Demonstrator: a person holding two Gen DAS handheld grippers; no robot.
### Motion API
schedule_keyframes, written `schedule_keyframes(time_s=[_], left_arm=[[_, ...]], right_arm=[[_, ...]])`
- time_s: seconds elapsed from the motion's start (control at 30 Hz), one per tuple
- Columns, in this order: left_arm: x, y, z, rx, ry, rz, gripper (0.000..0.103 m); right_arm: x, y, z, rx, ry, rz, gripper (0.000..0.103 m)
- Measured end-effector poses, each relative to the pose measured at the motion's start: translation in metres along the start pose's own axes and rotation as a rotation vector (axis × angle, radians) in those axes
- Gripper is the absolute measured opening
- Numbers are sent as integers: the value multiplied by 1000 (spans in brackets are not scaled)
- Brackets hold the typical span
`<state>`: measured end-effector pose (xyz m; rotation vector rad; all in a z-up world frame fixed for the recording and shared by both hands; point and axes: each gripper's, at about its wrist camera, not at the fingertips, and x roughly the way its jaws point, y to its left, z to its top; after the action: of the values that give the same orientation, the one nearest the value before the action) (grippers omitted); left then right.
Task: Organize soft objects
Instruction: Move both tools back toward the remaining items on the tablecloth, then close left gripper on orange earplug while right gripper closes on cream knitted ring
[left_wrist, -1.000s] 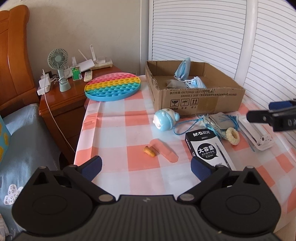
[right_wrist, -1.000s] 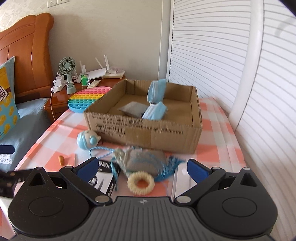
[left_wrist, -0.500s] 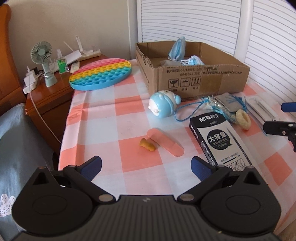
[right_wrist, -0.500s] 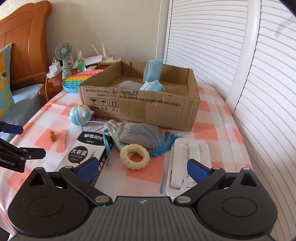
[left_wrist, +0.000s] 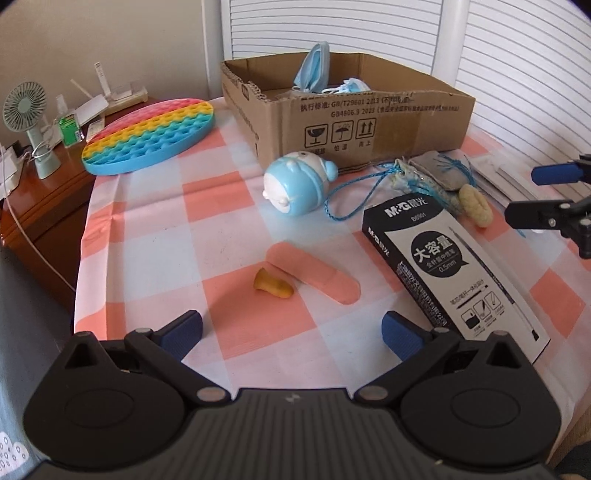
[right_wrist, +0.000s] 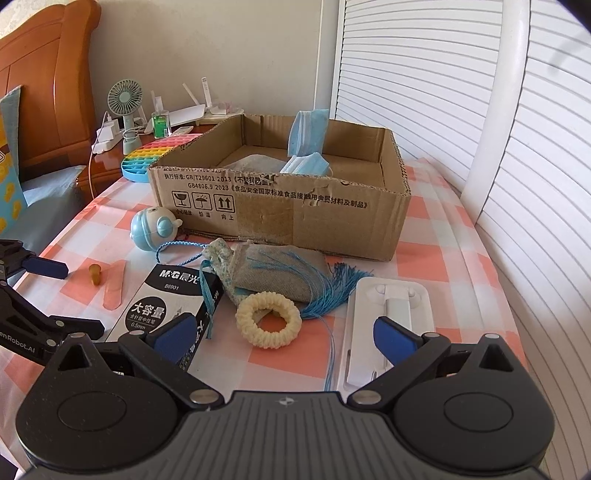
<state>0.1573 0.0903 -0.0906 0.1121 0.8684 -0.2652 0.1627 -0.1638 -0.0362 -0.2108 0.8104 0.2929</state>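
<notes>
A cardboard box (left_wrist: 369, 122) (right_wrist: 280, 210) at the back of the checked table holds blue face masks (right_wrist: 308, 147) and a grey cloth. In front of it lie a grey pouch with blue tassels (right_wrist: 280, 273), a cream knitted ring (right_wrist: 268, 319), a blue round toy (left_wrist: 297, 188), an orange earplug (left_wrist: 271, 286) and a pink plaster (left_wrist: 314, 273). My left gripper (left_wrist: 291, 330) is open and empty, just short of the earplug. My right gripper (right_wrist: 282, 338) is open and empty, just short of the ring.
A black pen box (left_wrist: 447, 266) lies between the two grippers. A white plastic holder (right_wrist: 388, 310) lies at the right. A rainbow pop mat (left_wrist: 151, 134) sits at the table's back left. A nightstand (left_wrist: 48, 192) with a fan (left_wrist: 29, 125) stands to the left.
Both grippers have moved down and forward towards the table, so the objects look nearer. The left one has closed in on the earplug, the right on the ring. Both stay open.
</notes>
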Motion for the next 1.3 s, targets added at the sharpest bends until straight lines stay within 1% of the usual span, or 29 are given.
schedule_keyframes(time_s=[0.13,0.2,0.27,0.33,0.4,0.47,0.5,0.57,0.6,0.63,0.67,0.7,0.73,0.77,0.97,1.07,1.13,1.23,1.3], left_arm=[[2,5,4,55,-1,-23,101],[2,8,6,80,-5,-28,96],[1,11,9,104,-12,-49,80],[-1,13,11,127,-22,-58,70],[0,14,13,147,-28,-56,65],[1,16,15,159,-33,-67,54],[2,17,16,155,-33,-76,52],[3,19,17,147,-34,-95,45],[3,19,18,142,-34,-102,43],[4,19,18,136,-35,-108,39],[4,19,18,131,-35,-114,33],[3,18,18,131,-36,-116,30],[3,18,18,130,-37,-113,24],[3,17,18,127,-37,-111,21],[-1,16,14,89,-41,-90,20],[-4,16,11,50,-40,-87,20],[-6,16,8,27,-41,-88,20],[-8,15,6,7,-43,-88,20],[-9,15,6,-5,-42,-85,20]], right_arm=[[0,0,2,-1,-5,6,103],[0,-1,2,1,-10,8,103],[-1,-1,3,6,-11,13,103],[-1,-1,3,6,-13,17,103],[-1,0,3,6,-15,21,103],[-2,0,3,4,-15,26,103],[-3,1,3,1,-16,27,103],[-3,2,3,-3,-16,28,103],[-3,2,3,-4,-15,29,103],[-3,2,3,-3,-15,31,103],[-3,3,3,-3,-14,34,103],[-3,3,3,-5,-13,35,103],[-3,3,3,-7,-11,34,103],[-3,3,2,-10,-10,34,103],[0,5,-1,-29,-1,47,102],[4,7,-3,-52,8,48,95],[7,7,-4,-62,19,57,87],[14,6,-5,-72,28,65,79],[18,6,-4,-84,29,68,77]])
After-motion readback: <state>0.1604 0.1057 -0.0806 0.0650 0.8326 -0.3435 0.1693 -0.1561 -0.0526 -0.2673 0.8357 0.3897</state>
